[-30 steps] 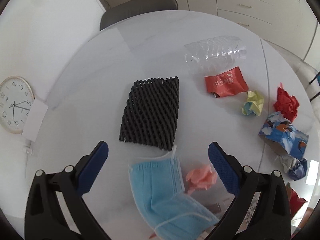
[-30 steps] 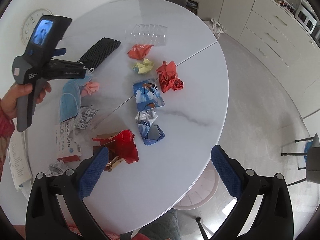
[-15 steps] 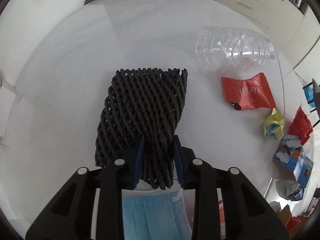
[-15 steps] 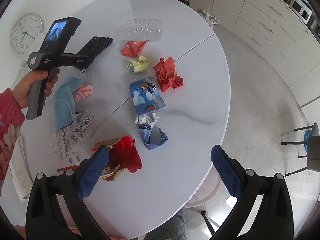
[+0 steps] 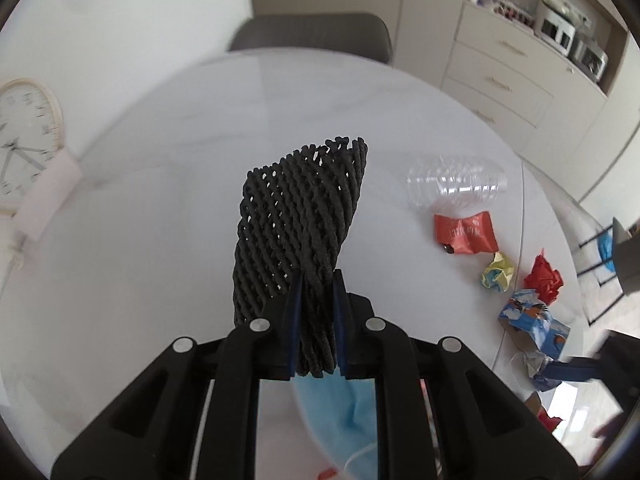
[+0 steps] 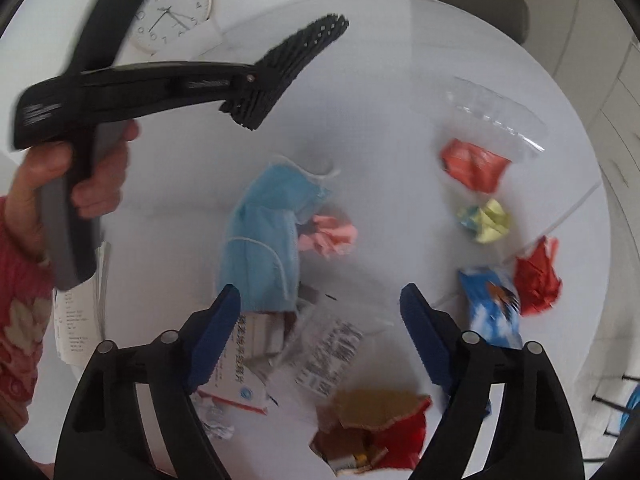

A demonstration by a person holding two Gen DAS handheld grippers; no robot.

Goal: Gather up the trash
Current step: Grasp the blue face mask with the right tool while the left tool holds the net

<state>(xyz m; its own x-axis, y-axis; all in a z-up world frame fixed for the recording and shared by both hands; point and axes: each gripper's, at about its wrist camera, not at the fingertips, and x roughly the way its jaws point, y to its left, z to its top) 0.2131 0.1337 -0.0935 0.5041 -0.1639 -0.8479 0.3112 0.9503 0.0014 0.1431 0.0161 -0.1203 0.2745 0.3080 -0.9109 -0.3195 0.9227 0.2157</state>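
Note:
My left gripper (image 5: 316,280) is shut on a black foam net sleeve (image 5: 298,216) and holds it up off the white round table (image 5: 140,220). In the right wrist view the left gripper (image 6: 256,80) shows at upper left with the net sleeve (image 6: 296,56) sticking out. My right gripper (image 6: 320,300) is open and empty, above a blue face mask (image 6: 268,236), a pink crumpled paper (image 6: 332,234) and a clear printed wrapper (image 6: 328,344).
A clear plastic bottle (image 5: 456,184), a red snack wrapper (image 5: 466,232), a yellow paper ball (image 5: 498,278), a red crumpled paper (image 5: 544,280) and a blue printed carton (image 5: 532,324) lie at the right. A grey chair (image 5: 312,36) stands behind the table; a clock (image 5: 24,144) at left.
My left gripper closed on the net sleeve and lifted it off the table. My right gripper moved in low over the mask and wrappers.

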